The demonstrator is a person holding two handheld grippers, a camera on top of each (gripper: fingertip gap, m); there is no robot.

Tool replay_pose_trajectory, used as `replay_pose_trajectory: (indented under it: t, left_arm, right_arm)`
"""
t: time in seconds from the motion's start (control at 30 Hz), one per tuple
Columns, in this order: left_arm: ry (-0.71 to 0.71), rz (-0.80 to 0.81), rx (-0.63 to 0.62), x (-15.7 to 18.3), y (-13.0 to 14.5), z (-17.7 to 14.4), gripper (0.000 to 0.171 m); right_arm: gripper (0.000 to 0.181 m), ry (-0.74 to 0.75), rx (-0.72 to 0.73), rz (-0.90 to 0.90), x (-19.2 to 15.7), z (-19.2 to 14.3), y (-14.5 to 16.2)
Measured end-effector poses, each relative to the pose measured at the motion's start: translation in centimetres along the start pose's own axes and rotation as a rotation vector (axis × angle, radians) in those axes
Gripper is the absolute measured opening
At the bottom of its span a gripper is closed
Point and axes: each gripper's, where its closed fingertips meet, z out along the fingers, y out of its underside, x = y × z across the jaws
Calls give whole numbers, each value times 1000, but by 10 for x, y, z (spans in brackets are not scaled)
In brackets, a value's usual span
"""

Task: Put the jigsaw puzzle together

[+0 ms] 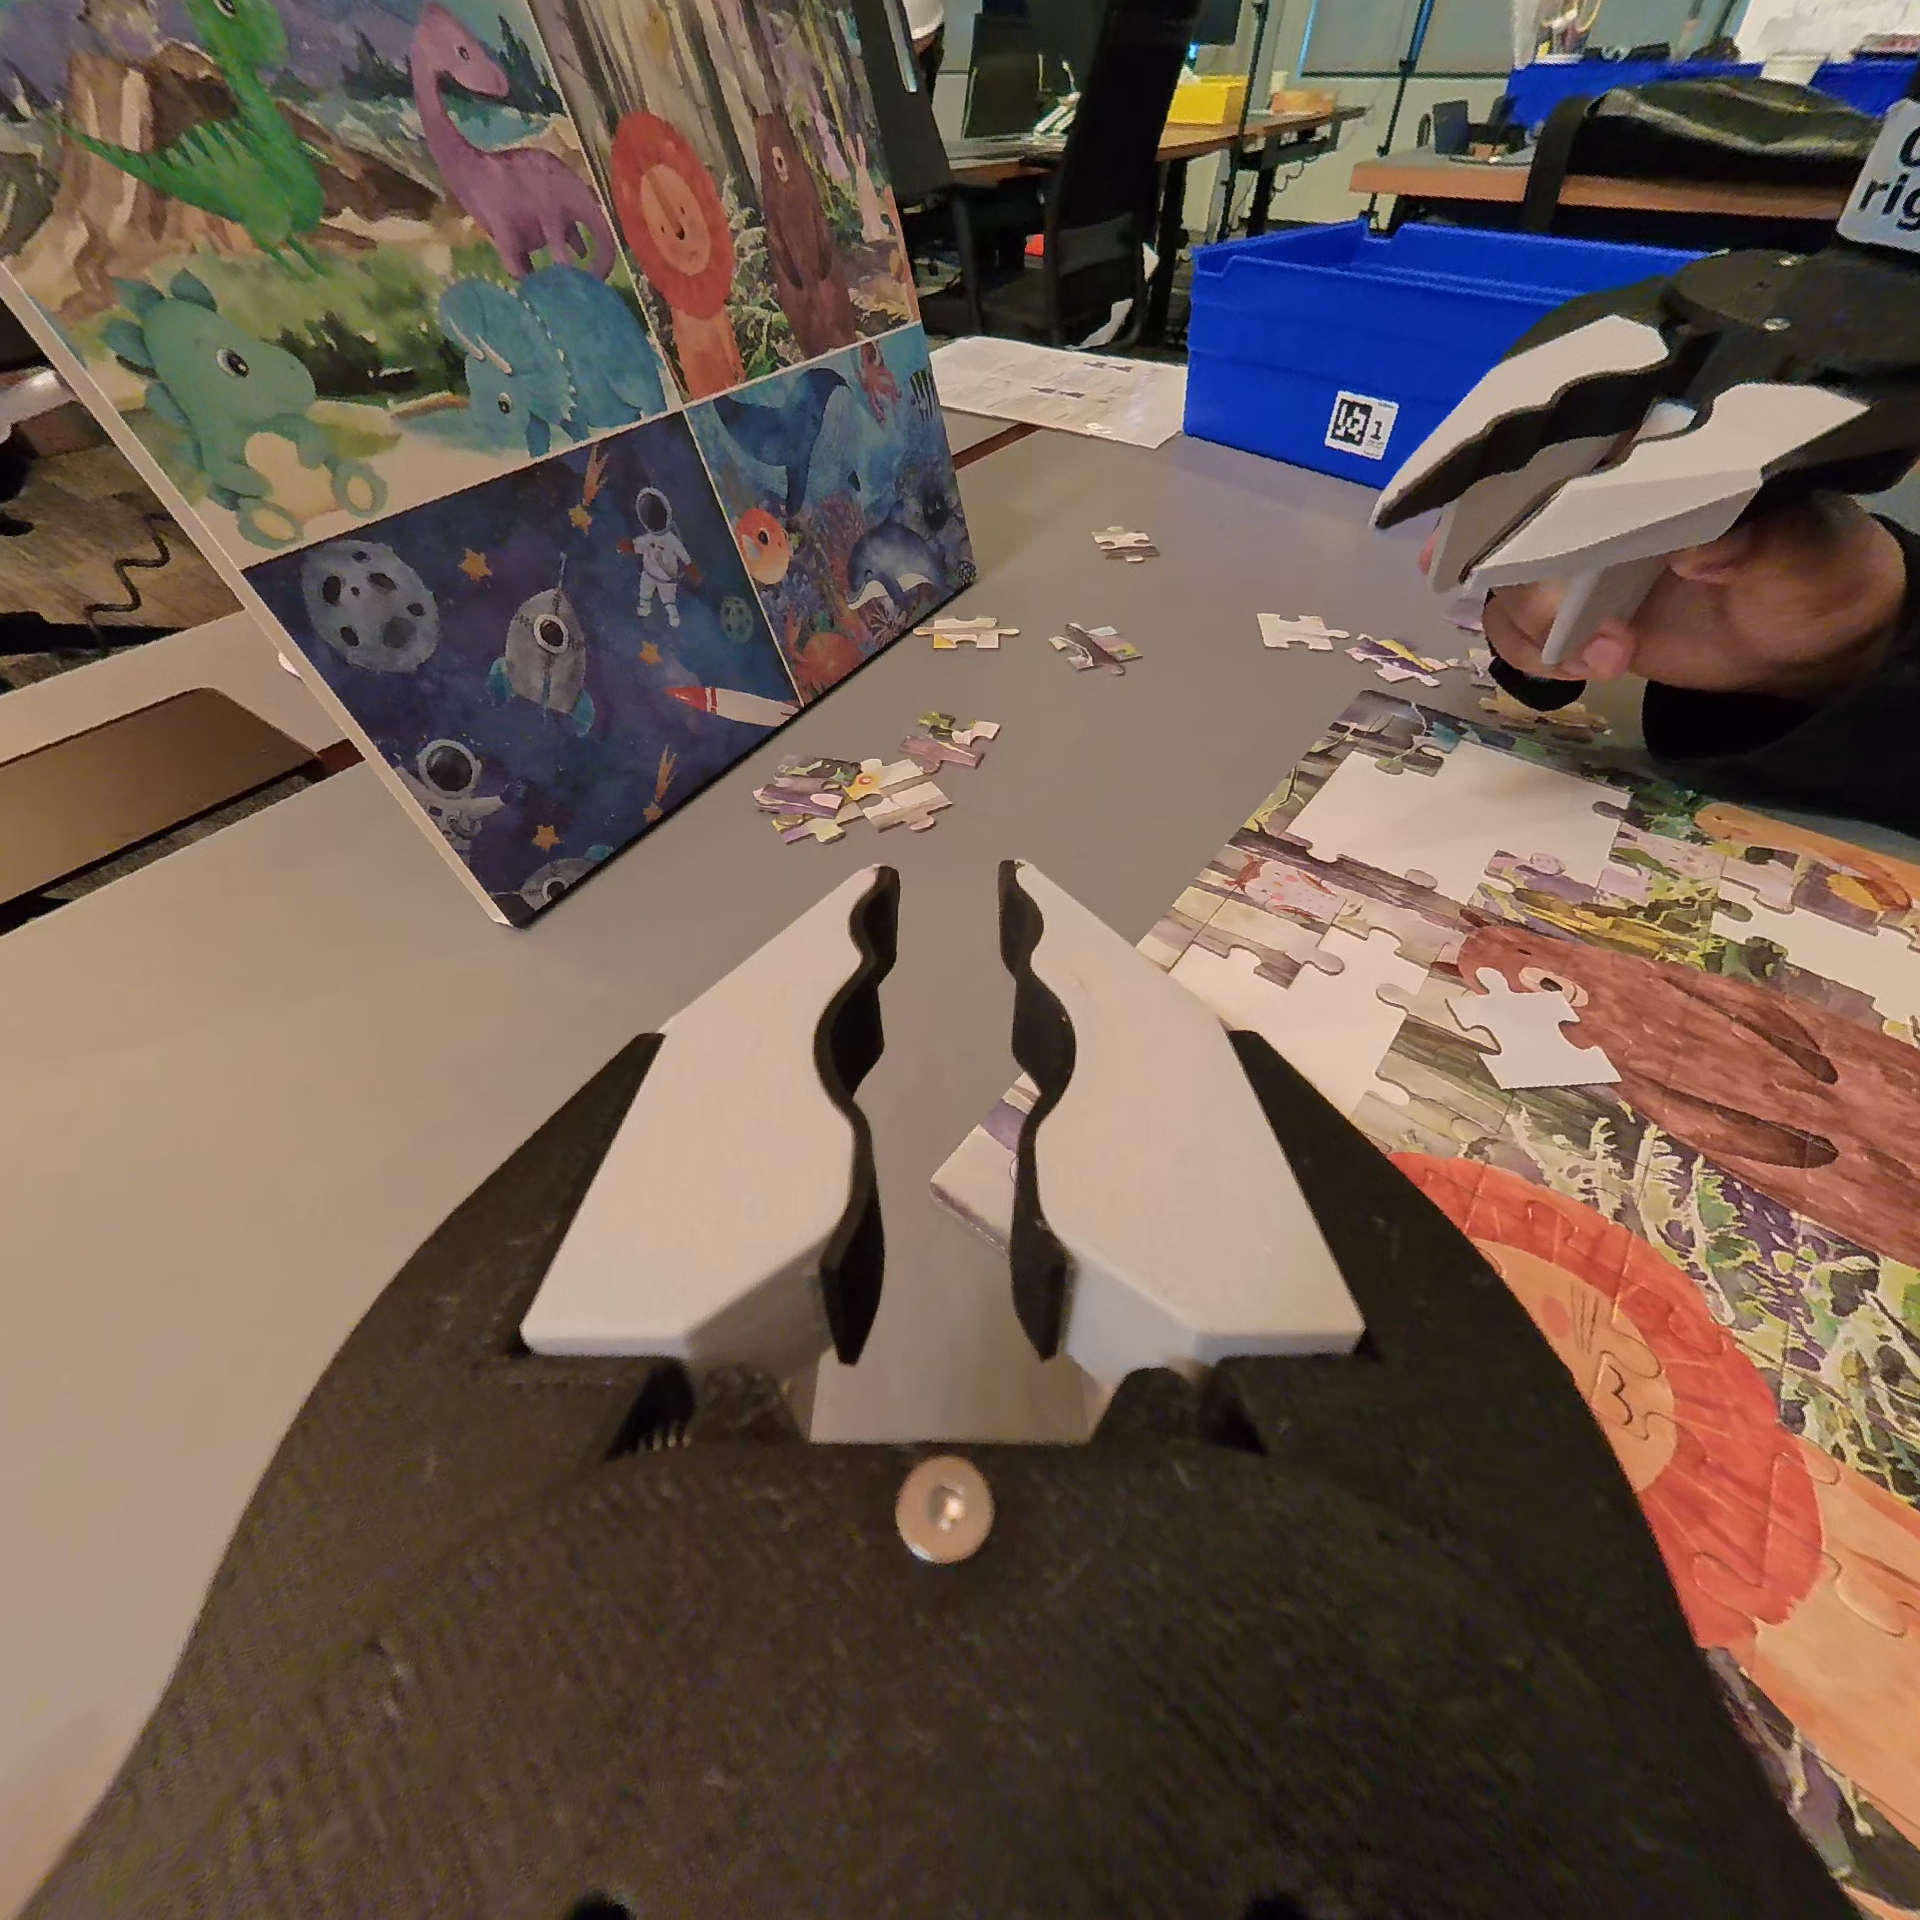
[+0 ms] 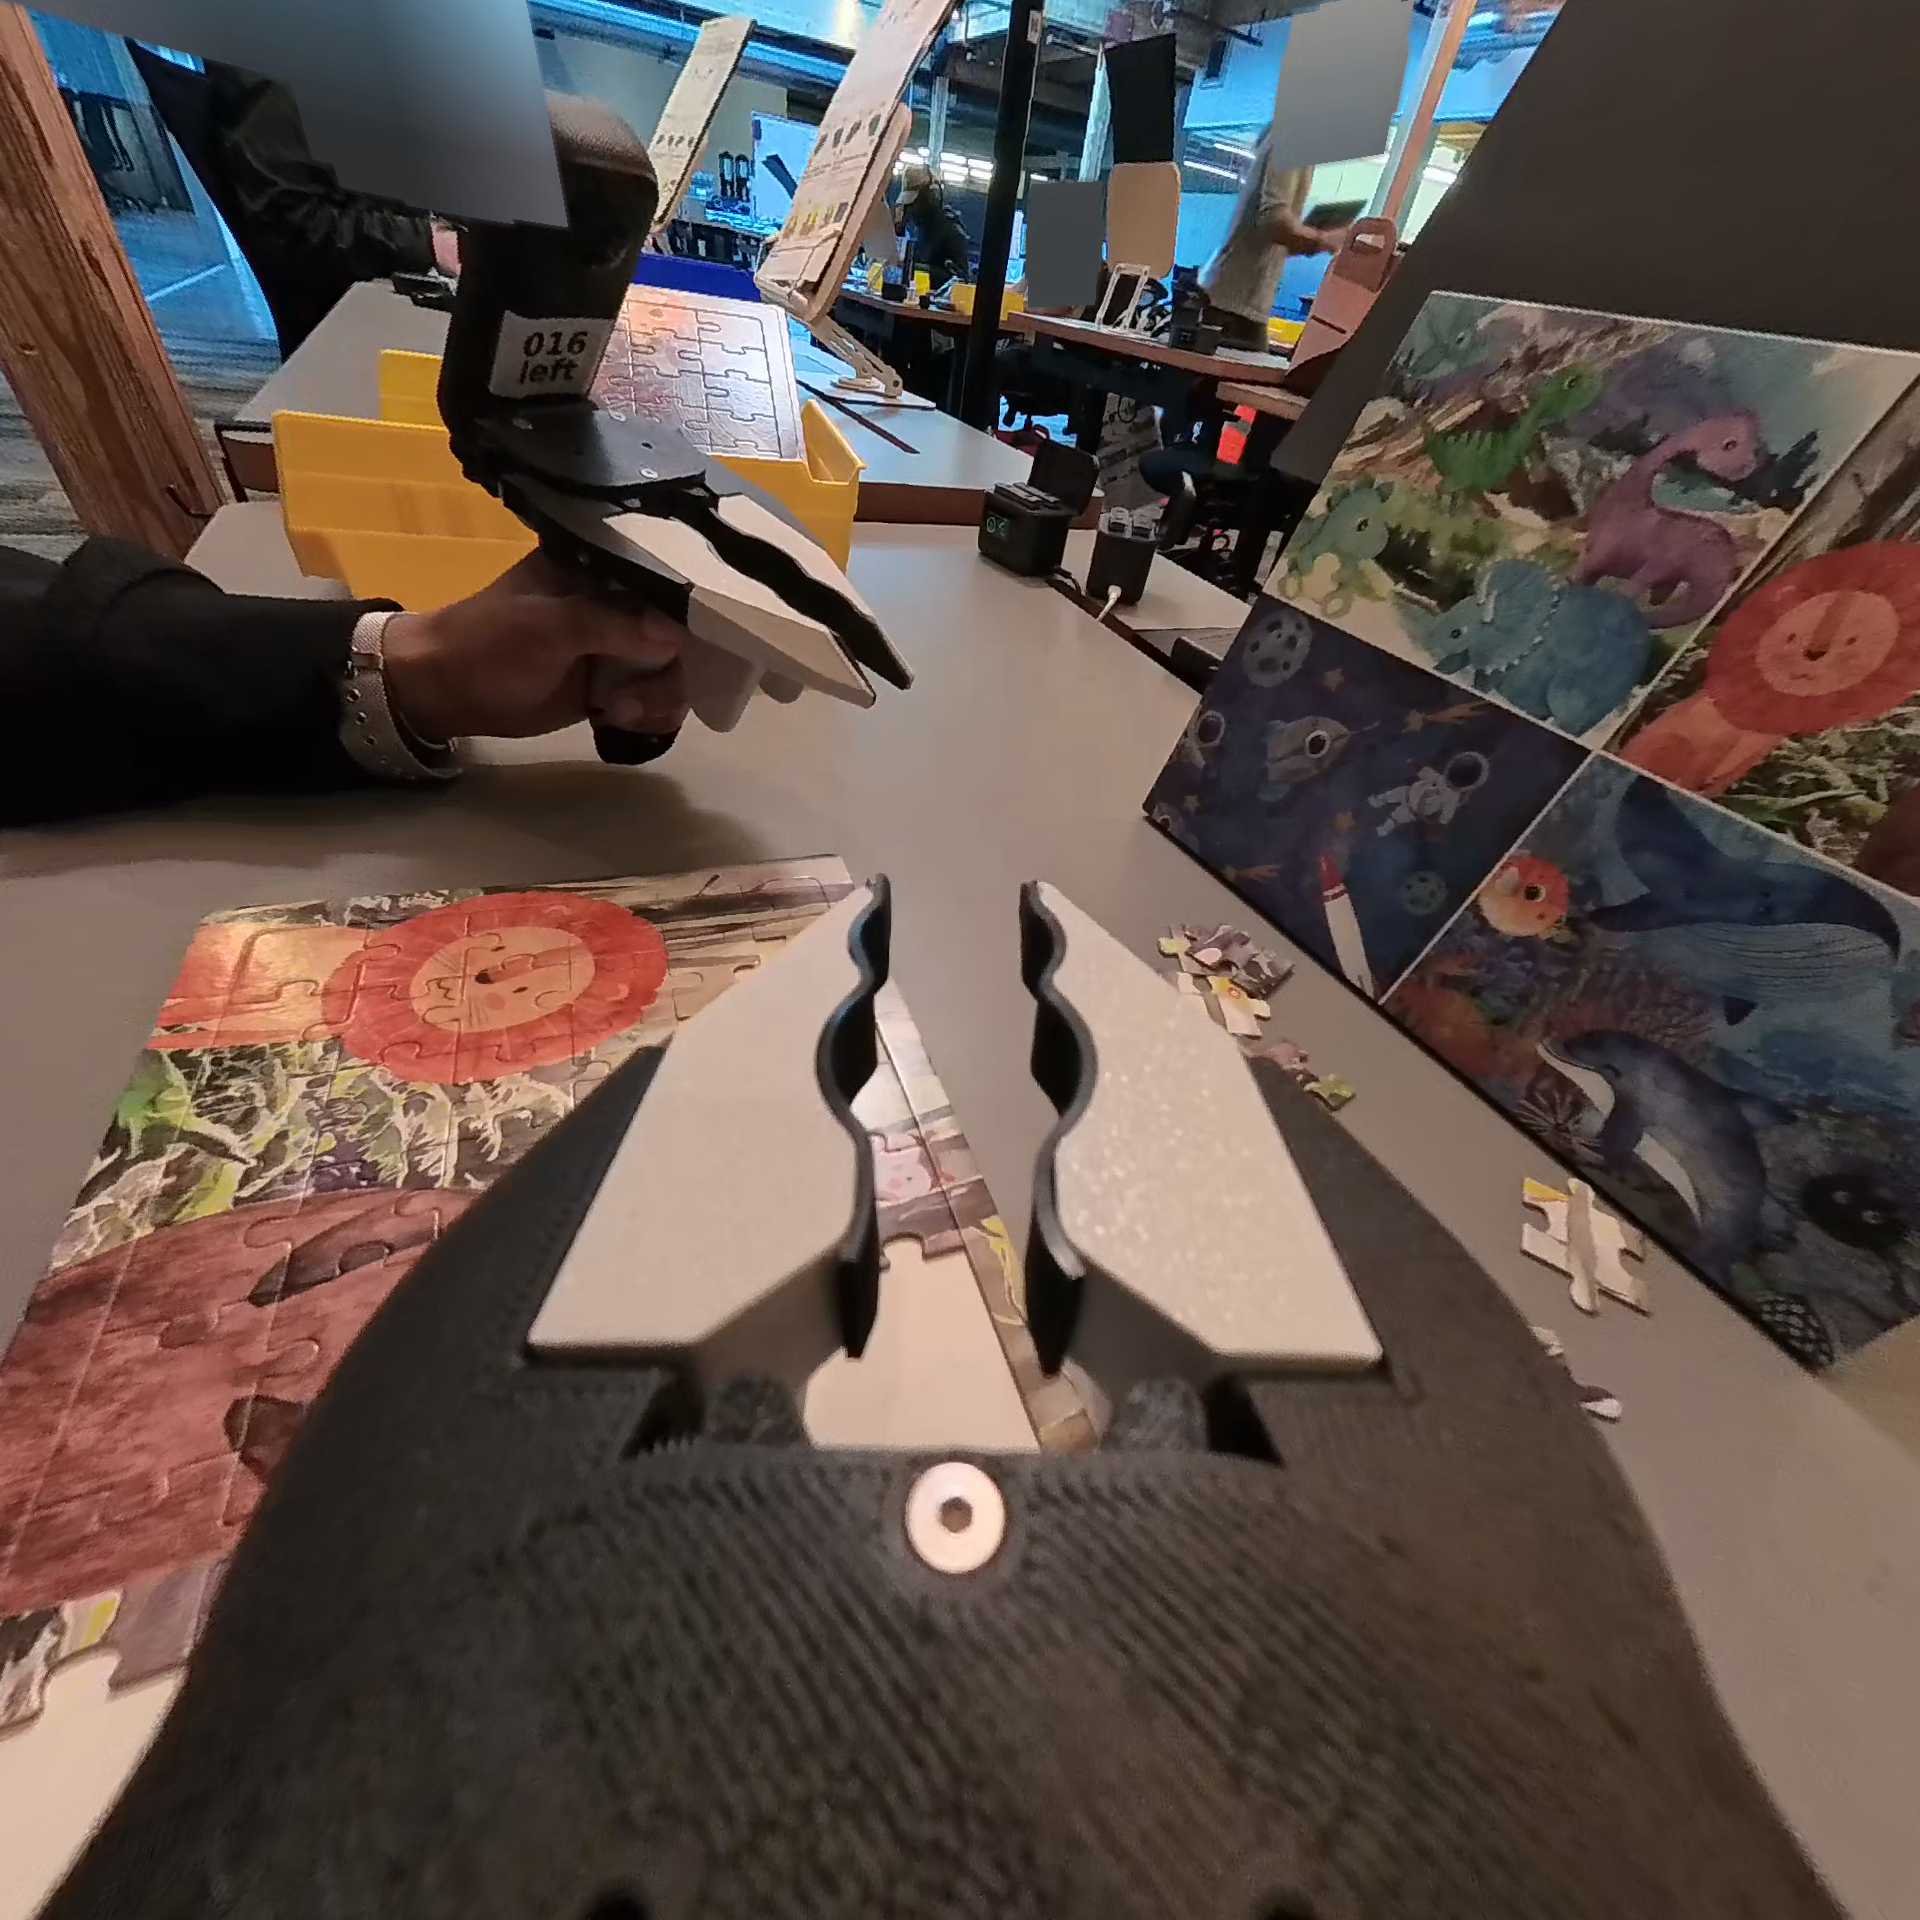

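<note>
The partly joined puzzle [image 1: 1621, 1101] with an orange lion and a brown bear lies on the grey table [image 1: 312, 1039]; it also shows in the right wrist view [image 2: 343, 1091]. White gaps show near its upper edge. A white, face-down piece [image 1: 1538, 1051] lies on the bear. Loose pieces [image 1: 862, 790] are scattered beyond it, also in the right wrist view [image 2: 1226, 956]. My left gripper [image 1: 948, 883] is open and empty above the table left of the puzzle; a pale corner shows under its right finger. My right gripper [image 2: 954, 896] is open and empty above the puzzle's far edge.
A picture board [image 1: 499, 436] with several animal and space scenes leans upright at the table's far side [image 2: 1558, 748]. A blue bin [image 1: 1340, 332] stands behind it. A yellow bin [image 2: 374, 488] and chargers [image 2: 1029, 520] sit beyond the left gripper [image 2: 878, 675]. The grippers' ends are close to 15 cm from one another. From the right gripper's tips to the partly joined puzzle [image 1: 1621, 1101] is close to 15 cm.
</note>
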Motion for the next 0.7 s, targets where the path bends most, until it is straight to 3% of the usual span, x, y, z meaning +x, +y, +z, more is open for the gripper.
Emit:
replay_pose_trajectory:
  t: [0.7]
  left_arm:
    - [3,3,0,1,-1,0,21]
  right_arm:
    - [24,1,3,8,1,0,0]
